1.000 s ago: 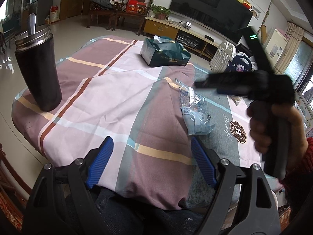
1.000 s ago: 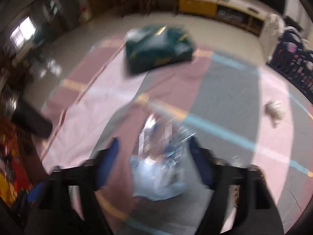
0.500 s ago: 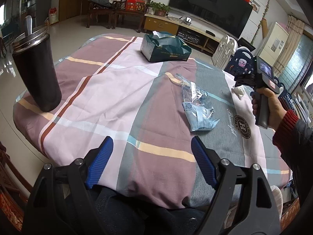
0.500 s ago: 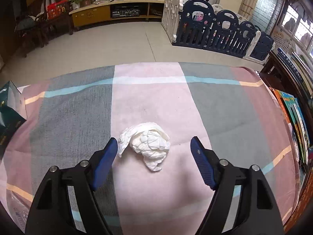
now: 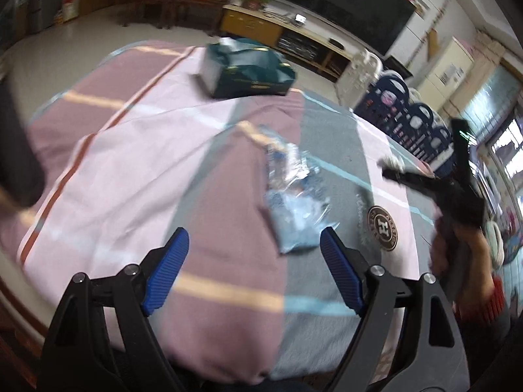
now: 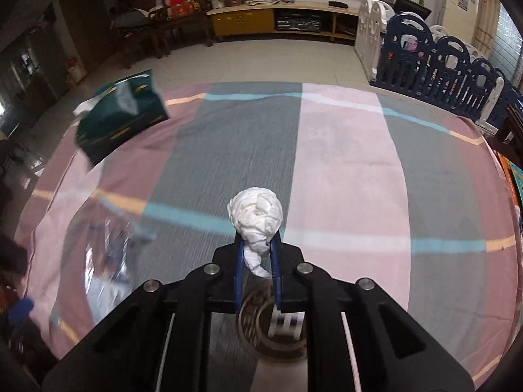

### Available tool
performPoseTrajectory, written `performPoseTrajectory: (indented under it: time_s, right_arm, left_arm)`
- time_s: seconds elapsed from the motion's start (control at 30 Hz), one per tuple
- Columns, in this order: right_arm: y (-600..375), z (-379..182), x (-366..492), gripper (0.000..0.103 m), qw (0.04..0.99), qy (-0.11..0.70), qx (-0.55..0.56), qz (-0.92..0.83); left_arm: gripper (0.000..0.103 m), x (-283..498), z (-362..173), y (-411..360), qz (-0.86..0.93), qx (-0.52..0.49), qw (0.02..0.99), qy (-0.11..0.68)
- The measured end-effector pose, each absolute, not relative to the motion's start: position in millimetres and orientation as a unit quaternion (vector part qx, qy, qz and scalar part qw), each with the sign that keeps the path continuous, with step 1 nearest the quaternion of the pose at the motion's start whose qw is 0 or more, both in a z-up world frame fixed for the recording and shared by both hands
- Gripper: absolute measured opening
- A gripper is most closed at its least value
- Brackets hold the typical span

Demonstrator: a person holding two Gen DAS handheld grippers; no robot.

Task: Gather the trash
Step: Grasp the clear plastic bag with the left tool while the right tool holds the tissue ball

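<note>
The right gripper (image 6: 256, 254) has its fingers pinched narrow on the crumpled white tissue (image 6: 256, 213), held above the striped cloth of the bench (image 6: 343, 170); the left gripper (image 5: 253, 261) hangs with fingers spread wide and holding nothing; at 12 o'clock just beyond its tips lies the clear plastic wrapper (image 5: 292, 196) on the cloth; the green box (image 5: 246, 70) sits further off at 12 o'clock.

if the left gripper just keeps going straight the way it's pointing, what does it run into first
Most likely the clear plastic wrapper lying on the tablecloth. The open left gripper points at the cloth, and the wrapper sits just ahead, toward its right finger. The view is blurred, so it might meet bare cloth first.
</note>
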State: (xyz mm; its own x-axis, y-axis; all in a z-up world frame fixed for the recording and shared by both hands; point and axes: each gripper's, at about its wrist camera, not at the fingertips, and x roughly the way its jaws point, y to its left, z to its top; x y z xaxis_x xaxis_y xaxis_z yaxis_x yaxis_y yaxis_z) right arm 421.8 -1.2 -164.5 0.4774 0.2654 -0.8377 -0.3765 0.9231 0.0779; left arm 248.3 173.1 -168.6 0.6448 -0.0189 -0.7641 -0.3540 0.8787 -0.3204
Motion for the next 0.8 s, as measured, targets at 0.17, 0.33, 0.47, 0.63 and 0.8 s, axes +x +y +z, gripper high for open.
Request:
performPoseTrajectory:
  time_s: [0.17, 0.33, 0.47, 0.63, 0.8]
  right_arm:
    - [-37.6, -147.0, 327.3, 0.015, 0.854, 0.473, -0.076, 0.202]
    - [-74.3, -137.3, 269.7, 0.015, 0.864, 0.470, -0.042, 0.177]
    - [-84.9, -138.5, 256.2, 0.015, 0.866, 0.473, -0.025, 0.160]
    - [-80.6, -135.8, 255.1, 0.015, 0.870, 0.469, -0.013, 0.151]
    - [-81.5, -136.0, 255.8, 0.015, 0.869, 0.475, 0.011, 0.140]
  left_arm:
    - [0.083, 320.6, -183.3, 159.6, 0.056, -0.211, 0.866, 0.451]
    - [0.086, 355.6, -206.6, 143.3, 0.059, -0.192, 0.847, 0.493]
    - [0.077, 361.5, -213.1, 127.5, 0.070, -0.140, 0.853, 0.498]
    - [0.055, 360.4, -217.1, 125.0, 0.057, -0.132, 0.853, 0.501]
    - [0.021, 353.7, -217.2, 117.2, 0.047, -0.108, 0.866, 0.486]
